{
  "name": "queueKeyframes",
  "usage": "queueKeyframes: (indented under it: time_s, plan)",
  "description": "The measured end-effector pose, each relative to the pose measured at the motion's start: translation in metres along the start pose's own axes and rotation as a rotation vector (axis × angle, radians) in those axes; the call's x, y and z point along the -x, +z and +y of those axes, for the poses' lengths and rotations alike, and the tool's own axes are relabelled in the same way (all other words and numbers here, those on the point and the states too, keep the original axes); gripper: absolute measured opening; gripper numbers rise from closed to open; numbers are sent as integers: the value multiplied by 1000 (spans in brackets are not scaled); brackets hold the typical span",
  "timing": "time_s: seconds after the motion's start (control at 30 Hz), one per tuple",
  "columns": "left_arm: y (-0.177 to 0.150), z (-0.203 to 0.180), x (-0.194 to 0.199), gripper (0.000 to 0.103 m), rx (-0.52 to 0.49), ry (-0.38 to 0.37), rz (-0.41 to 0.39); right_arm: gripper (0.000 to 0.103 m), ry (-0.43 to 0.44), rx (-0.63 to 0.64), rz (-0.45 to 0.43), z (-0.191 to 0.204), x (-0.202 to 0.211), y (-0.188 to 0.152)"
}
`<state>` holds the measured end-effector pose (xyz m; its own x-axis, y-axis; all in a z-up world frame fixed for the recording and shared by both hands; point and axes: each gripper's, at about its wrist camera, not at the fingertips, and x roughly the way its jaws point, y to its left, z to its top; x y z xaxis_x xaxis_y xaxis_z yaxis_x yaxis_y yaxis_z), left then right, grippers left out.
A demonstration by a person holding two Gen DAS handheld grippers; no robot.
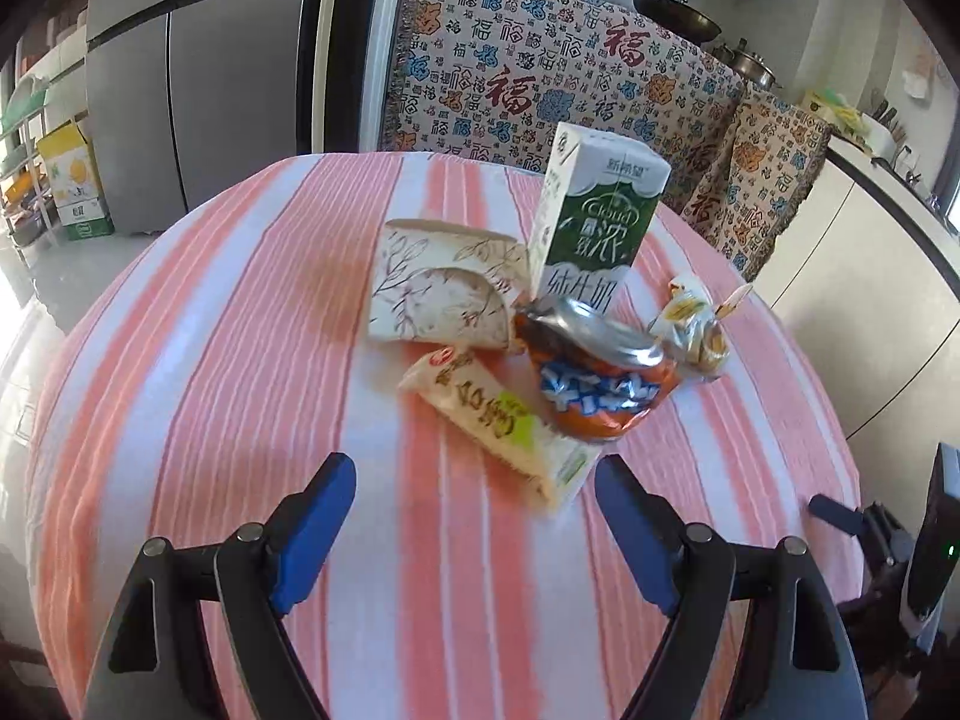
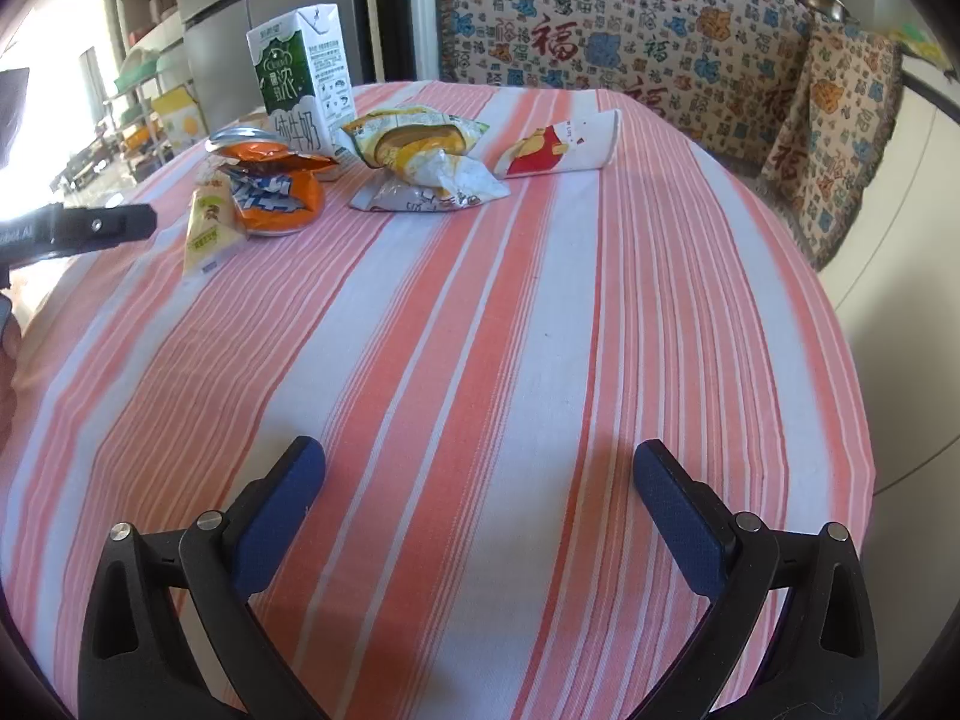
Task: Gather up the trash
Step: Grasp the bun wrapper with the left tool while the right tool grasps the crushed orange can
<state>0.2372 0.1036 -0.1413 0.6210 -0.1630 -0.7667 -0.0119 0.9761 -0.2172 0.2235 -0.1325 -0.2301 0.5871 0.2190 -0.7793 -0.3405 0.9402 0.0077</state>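
Trash lies on a pink-striped tablecloth [image 1: 240, 372]. In the left wrist view my left gripper [image 1: 474, 480] is open, hovering just short of a cream snack wrapper [image 1: 498, 420]. Behind the wrapper sit a crushed orange can [image 1: 600, 384], a flattened leaf-print paper cup [image 1: 444, 294], an upright green milk carton [image 1: 594, 222] and a crumpled wrapper [image 1: 696, 324]. In the right wrist view my right gripper [image 2: 480, 468] is open over bare cloth. Far from it are the carton [image 2: 300, 78], the can [image 2: 270, 180], yellow wrappers [image 2: 420, 156] and a red-and-white paper cup [image 2: 564, 147].
A patterned sofa cover [image 1: 540, 72] backs the table, with pots [image 1: 672, 12] behind it. A grey fridge [image 1: 198, 78] stands at the left and a white counter [image 1: 870, 252] at the right. The left gripper's finger [image 2: 96, 228] shows at the left edge of the right wrist view.
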Motion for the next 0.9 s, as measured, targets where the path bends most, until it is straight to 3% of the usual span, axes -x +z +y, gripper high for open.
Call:
queueKeyframes:
  time_s: [0.13,0.23,0.3,0.4,0.6,0.7,0.73,0.8,0.9]
  plan:
    - [8,-19,-31,84,15,115,12,102,-2,0,-1,1,1,-1]
    - [2,-22,-40,77,12,130,24,102,-2,-1,-1,1,1,0]
    - [-3,-21,-34,32,-5,77,30,102,-1,-1,-1,0,1,0]
    - [-7,-12,-19,23,-55,50,45,102,-1,-1,-1,0,1,0]
    - [-20,7,14,23,-250,-3,134,102,-3,0,-2,0,1,0]
    - [-26,10,21,27,-273,-8,128,102,-3,1,-2,0,0,-1]
    - [-27,11,20,30,-267,-12,121,102,-3,0,-2,0,1,-1]
    - [-33,11,17,56,-261,-6,105,102,19,0,-11,0,3,-1]
    - [-41,6,6,63,-278,55,85,102,164,-12,-12,6,8,1]
